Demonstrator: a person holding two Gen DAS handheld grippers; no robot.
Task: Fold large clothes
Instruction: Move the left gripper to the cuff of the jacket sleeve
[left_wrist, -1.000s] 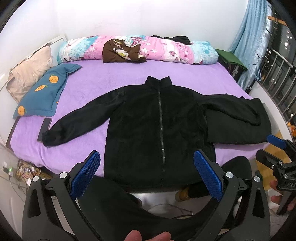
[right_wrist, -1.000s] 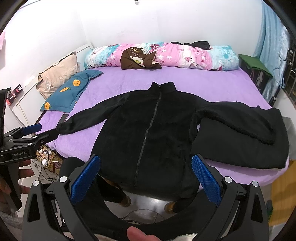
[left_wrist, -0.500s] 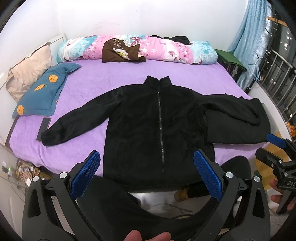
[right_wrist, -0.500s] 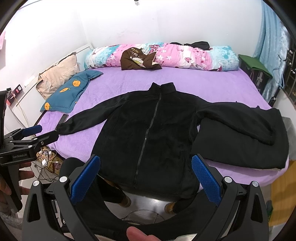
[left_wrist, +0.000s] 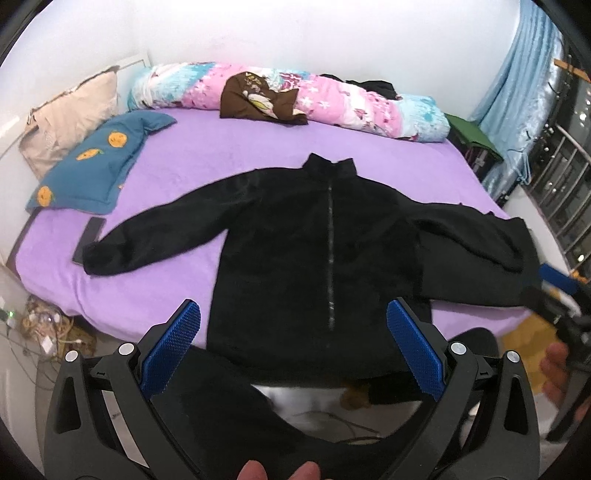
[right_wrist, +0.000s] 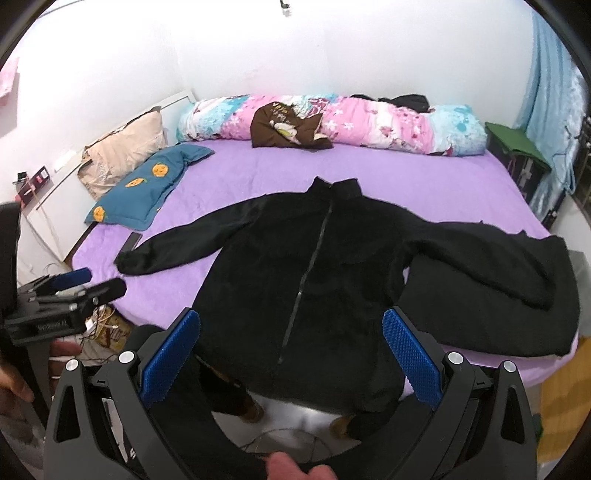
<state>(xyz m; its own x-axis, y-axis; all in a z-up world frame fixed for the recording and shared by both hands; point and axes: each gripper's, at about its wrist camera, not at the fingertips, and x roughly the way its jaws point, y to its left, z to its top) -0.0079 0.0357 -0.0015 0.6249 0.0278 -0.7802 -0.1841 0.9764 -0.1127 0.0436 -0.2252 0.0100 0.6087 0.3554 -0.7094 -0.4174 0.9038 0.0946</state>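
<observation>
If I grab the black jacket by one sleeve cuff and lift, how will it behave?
The black jacket looks like thick, soft fleece lying limp on the purple bed, so it will probably droop and trail rather than hold shape. Its bulk suggests some weight. The fuzzy surface should grip well. The hem overhangs the bed's edge, so a pull may drag it off.

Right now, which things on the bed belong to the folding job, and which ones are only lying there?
For the job:
black zip jacket, spread flat, sleeves out
left gripper and right gripper, jaws open, holding nothing

Only lying there:
dark garment under the jacket's right-hand sleeve
blue pillow
beige pillow
rolled floral quilt
brown garment
phone
</observation>
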